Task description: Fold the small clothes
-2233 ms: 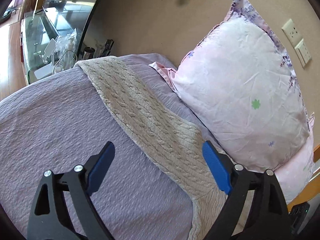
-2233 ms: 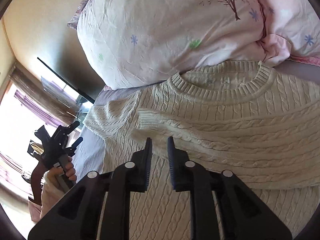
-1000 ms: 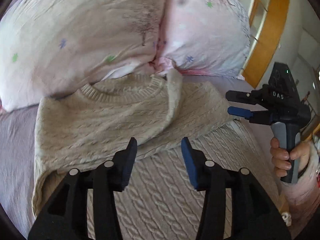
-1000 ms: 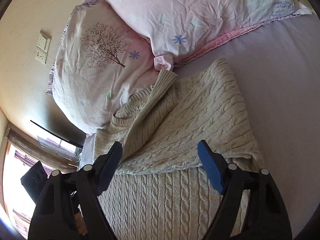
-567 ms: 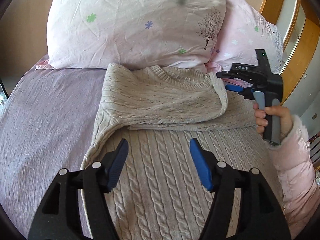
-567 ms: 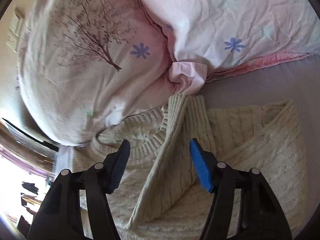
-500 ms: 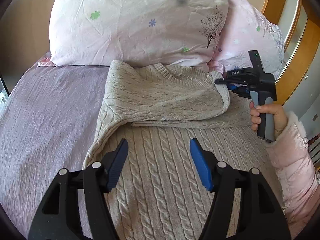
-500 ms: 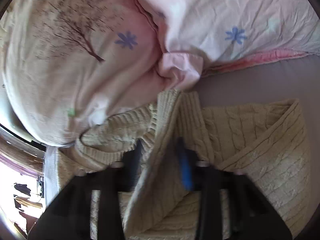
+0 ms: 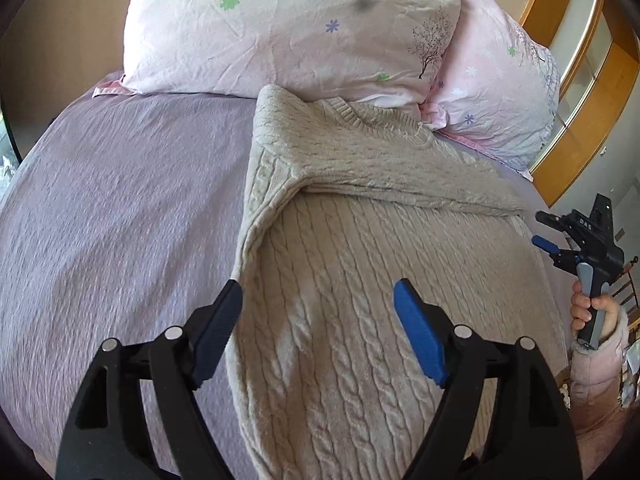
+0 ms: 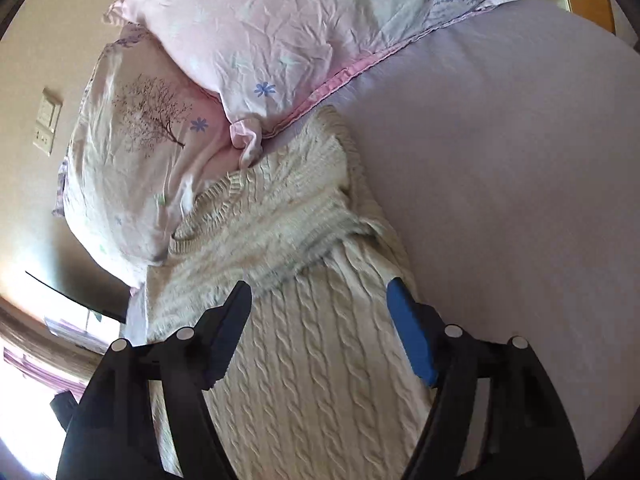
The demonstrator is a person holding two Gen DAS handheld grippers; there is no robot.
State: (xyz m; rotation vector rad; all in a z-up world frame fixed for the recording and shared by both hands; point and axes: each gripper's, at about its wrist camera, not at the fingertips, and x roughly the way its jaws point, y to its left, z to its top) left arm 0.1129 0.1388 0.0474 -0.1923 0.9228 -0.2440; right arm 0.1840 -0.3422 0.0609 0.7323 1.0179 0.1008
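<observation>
A cream cable-knit sweater (image 9: 360, 280) lies flat on the lilac bed, its neck against the pillows and both sleeves folded across the chest. It also shows in the right wrist view (image 10: 304, 320). My left gripper (image 9: 318, 296) is open and empty above the sweater's left edge. My right gripper (image 10: 318, 296) is open and empty above the sweater's right side; it also shows in the left wrist view (image 9: 546, 232), held off the sweater's right edge.
Two pink flowered pillows (image 9: 288, 28) (image 10: 304, 28) lie at the head of the bed. The lilac bedspread (image 9: 112, 208) (image 10: 512, 160) spreads to both sides. A wooden frame (image 9: 588, 92) stands at the right. A wall switch (image 10: 46, 120) sits on the beige wall.
My right gripper has let go of the sleeve cuff near the neck, opened and pulled back to the right. The sleeve now lies flat. My left gripper has moved closer to the sweater's left edge.
</observation>
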